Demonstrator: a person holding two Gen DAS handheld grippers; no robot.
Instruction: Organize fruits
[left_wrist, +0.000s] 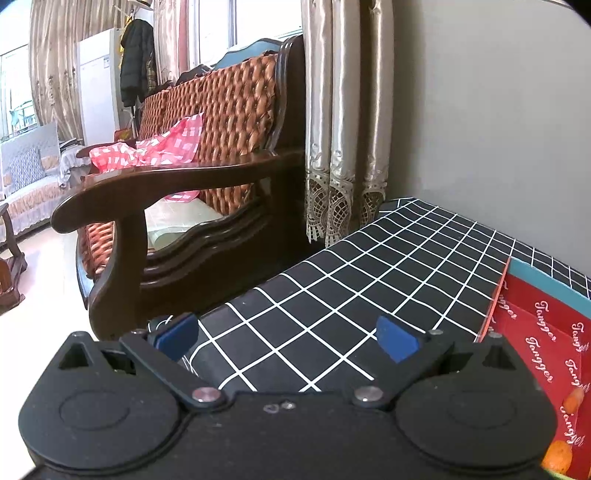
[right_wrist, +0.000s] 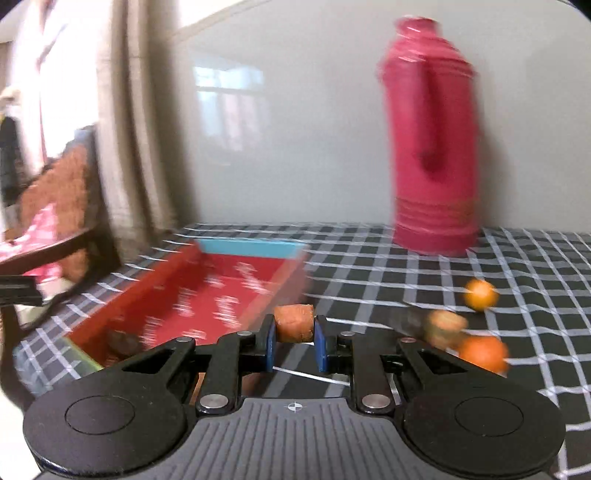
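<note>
My right gripper (right_wrist: 294, 334) is shut on a short orange carrot piece (right_wrist: 294, 326) and holds it above the checked table, just right of the red tray (right_wrist: 207, 295). The tray holds a dark round fruit (right_wrist: 122, 341) at its near end. Two oranges (right_wrist: 480, 293) (right_wrist: 484, 352) and a brownish fruit (right_wrist: 445, 328) lie on the table to the right. My left gripper (left_wrist: 288, 338) is open and empty over the table's left part. In the left wrist view the red tray (left_wrist: 535, 332) is at the right edge, with two oranges (left_wrist: 574, 398) (left_wrist: 557, 458) in it.
A tall red thermos (right_wrist: 432, 147) stands at the back right against the wall. A dark wooden sofa (left_wrist: 177, 206) stands just left of the table. A curtain (left_wrist: 343, 122) hangs at the table's far left corner. The black-and-white checked tablecloth (left_wrist: 332, 280) covers the table.
</note>
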